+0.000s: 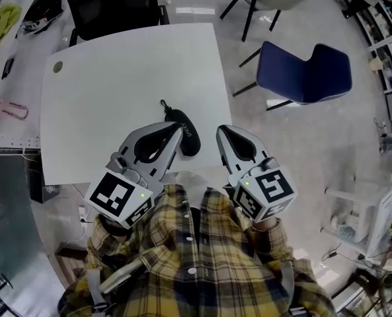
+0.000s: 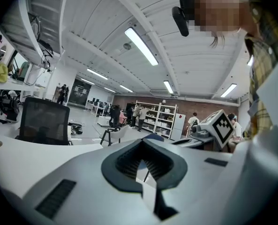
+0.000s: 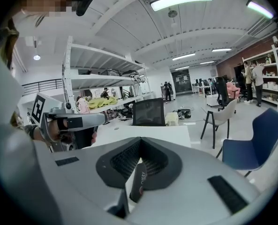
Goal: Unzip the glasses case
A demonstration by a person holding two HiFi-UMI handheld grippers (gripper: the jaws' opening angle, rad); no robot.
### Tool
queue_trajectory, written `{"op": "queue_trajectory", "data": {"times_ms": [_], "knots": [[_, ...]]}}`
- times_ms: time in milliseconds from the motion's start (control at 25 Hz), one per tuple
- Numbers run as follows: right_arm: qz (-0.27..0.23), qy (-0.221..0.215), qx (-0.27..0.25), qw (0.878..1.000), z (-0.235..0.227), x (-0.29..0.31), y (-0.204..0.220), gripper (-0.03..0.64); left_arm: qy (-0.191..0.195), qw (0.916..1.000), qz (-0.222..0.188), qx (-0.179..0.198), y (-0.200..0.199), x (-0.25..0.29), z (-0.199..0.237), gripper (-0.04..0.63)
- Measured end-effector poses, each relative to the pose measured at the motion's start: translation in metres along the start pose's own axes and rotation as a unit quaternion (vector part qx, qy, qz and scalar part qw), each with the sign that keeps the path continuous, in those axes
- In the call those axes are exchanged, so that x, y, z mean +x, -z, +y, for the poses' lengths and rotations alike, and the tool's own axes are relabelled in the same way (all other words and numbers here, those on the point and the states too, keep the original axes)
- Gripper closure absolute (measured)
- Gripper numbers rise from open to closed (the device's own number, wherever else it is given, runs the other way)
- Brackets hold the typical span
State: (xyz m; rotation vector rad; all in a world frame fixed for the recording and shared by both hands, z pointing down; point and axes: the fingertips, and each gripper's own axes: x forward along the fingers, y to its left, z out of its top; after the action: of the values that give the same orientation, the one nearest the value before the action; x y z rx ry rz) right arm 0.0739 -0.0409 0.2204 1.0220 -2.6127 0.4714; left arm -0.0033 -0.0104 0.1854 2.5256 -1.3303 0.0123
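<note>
**A:** Where is the case?

**B:** The black case (image 1: 186, 129) lies on the white table (image 1: 116, 78), near the edge by the person and slanted across it. A thin cord (image 1: 162, 103) sticks out from its far end.

**A:** And the left claw?

**B:** The left claw (image 1: 178, 132) has its tips pressed together with nothing between them. From the head view its tip overlaps the case's left side, but I cannot tell whether they touch. In the left gripper view, the opening behind the tips shows white table and a thin dark line.

**A:** The right one?

**B:** The right claw (image 1: 221, 131) is also closed tip to tip, and it is empty. It sits just to the right of the case and apart from it. In the right gripper view, the opening behind its tips shows part of the dark case with pale lettering on it.

**A:** What else is around?

**B:** A blue chair (image 1: 308, 74) stands off the table's right side. Both claws point away from the person's plaid shirt (image 1: 202, 263).
</note>
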Motion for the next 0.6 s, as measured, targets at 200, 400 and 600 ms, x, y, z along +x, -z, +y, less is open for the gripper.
{"op": "queue_trajectory", "data": {"times_ms": [200,400,600], "knots": [[-0.001,-0.002,0.005,1.000,-0.012,0.009,0.006,0.618,0.016,0.9995,0.024,0.009,0.010,0.025,0.009,0.589],[0.005,0.021,0.024,0.999,-0.014,0.012,0.016,0.618,0.060,0.9957,0.060,0.036,0.029,0.035,0.013,0.589],[0.028,0.044,0.044,0.998,-0.010,0.014,0.039,0.618,0.125,0.9759,0.155,0.088,0.075,0.042,0.020,0.589]]}}
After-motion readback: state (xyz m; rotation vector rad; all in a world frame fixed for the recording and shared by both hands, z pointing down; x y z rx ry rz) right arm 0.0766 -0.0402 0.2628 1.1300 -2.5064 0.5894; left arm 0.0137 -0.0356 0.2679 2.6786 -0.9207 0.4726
